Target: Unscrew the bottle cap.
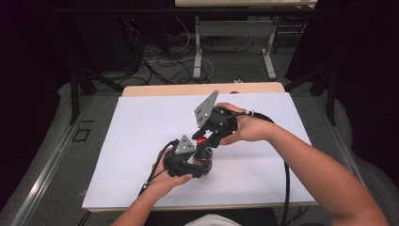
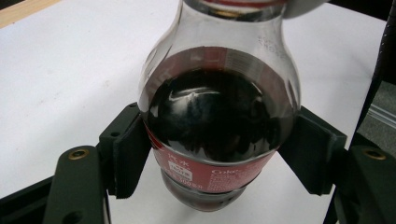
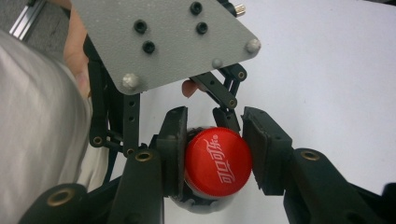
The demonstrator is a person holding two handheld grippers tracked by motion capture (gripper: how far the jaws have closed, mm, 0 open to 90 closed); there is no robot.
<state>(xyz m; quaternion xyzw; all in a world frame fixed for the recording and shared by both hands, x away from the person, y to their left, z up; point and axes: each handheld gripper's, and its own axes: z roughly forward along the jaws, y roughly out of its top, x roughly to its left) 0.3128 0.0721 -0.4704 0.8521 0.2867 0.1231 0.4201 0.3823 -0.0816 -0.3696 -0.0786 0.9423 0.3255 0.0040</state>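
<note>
Left gripper (image 2: 219,154) squeezing small clear plastic cola bottle (image 2: 219,116), holding steady on white table (image 1: 141,141). Right gripper (image 3: 212,156) clamped on red cap (image 3: 218,161). I guess: twist cap off next, bottle kept from spinning.

We are looking along the left gripper (image 2: 219,154), whose two black jaws are pressing on either side of a small cola bottle (image 2: 219,112). The bottle is standing upright on the white table (image 2: 60,79), dark drink filling it up to the shoulder, a red label (image 2: 210,175) wrapping its lower body between the pads. A black cable (image 2: 385,56) is running down the right edge.
</note>
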